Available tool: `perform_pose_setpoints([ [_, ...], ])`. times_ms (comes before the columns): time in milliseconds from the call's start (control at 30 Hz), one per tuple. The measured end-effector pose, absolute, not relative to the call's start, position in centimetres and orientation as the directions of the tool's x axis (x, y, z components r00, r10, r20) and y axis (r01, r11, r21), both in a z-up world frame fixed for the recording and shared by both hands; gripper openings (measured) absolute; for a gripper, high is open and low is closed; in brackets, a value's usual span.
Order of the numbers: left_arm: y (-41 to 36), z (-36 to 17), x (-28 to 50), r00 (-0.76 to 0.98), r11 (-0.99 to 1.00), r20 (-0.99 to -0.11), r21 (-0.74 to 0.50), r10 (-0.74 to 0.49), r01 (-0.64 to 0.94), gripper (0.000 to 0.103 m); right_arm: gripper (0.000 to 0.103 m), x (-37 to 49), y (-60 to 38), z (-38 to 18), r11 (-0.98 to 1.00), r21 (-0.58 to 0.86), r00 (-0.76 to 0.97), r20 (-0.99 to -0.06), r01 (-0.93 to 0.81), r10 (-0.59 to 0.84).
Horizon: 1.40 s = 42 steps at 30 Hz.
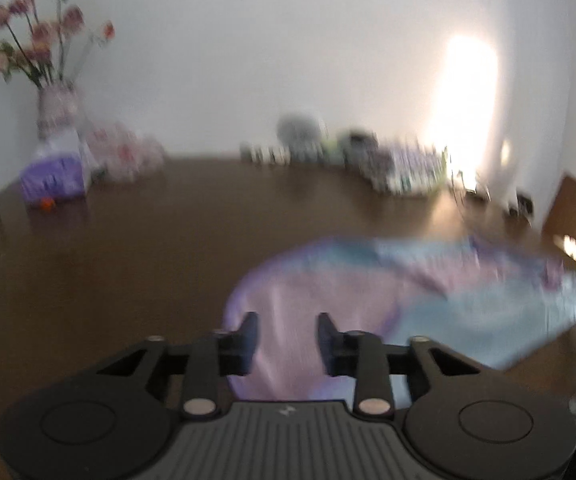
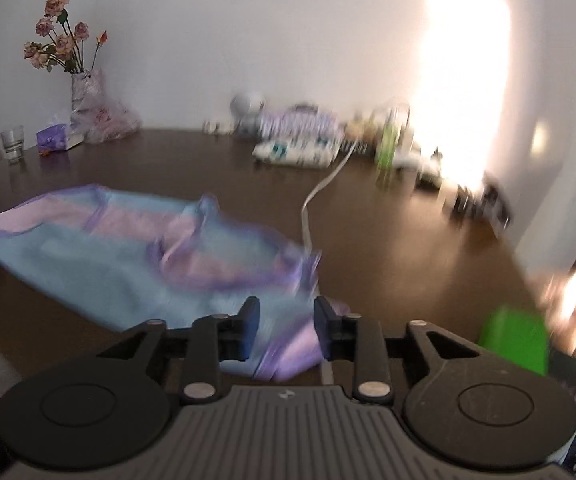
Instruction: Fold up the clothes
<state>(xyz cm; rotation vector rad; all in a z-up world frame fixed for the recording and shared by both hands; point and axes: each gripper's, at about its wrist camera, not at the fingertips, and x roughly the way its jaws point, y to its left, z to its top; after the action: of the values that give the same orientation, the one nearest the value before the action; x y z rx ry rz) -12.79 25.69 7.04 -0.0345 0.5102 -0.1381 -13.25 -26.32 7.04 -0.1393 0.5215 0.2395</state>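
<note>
A light blue and pink garment with purple trim (image 2: 100,248) lies crumpled on the dark wooden table (image 2: 408,240); it also shows in the left wrist view (image 1: 428,296). My left gripper (image 1: 286,320) is open, its fingers over the garment's pink left end. My right gripper (image 2: 286,308) is open, its fingers over the garment's right end near the table's front edge. Both views are blurred, so I cannot tell whether either gripper touches the cloth.
A vase of pink flowers (image 2: 82,92), a glass (image 2: 12,142) and a purple tissue box (image 2: 54,138) stand at the back left. Packets and bottles (image 2: 300,136) line the back wall. A white cable (image 2: 320,192) runs across the table. A green object (image 2: 516,340) sits front right.
</note>
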Motion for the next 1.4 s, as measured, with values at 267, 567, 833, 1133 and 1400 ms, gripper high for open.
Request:
perform_pose_setpoints([
  [267, 20.4, 12.1, -2.2, 0.813, 0.916, -0.547, 0.194, -0.197, 0.352, 0.053, 0.051, -2.0, -22.7, 16.3, 0.837, -0.069, 0.72, -0.552, -0.543, 0.421],
  [567, 16.5, 6.4, 8.0, 0.535, 0.805, -0.753, 0.011, -0.383, 0.593, 0.062, 0.043, 12.1, -12.0, 7.9, 0.754, 0.076, 0.399, -0.811, -0.652, 0.427],
  [833, 16.8, 3.9, 10.4, 0.466, 0.8, -0.78, -0.074, -0.418, 0.595, 0.033, 0.019, 12.5, -13.8, 4.7, 0.763, 0.111, 0.352, -0.839, -0.636, 0.416],
  [1133, 16.1, 4.1, 9.0, 0.499, 0.792, -0.779, 0.005, -0.38, 0.61, 0.008, 0.004, 10.6, -13.3, 4.7, 0.733, 0.021, 0.429, -0.799, -0.68, 0.421],
  [1400, 15.5, 6.9, 2.5, 0.642, 0.785, -0.678, 0.154, -0.358, 0.6, 0.005, 0.004, 0.0, -13.9, 8.8, 0.525, -0.279, 0.573, -0.597, -0.804, 0.561],
])
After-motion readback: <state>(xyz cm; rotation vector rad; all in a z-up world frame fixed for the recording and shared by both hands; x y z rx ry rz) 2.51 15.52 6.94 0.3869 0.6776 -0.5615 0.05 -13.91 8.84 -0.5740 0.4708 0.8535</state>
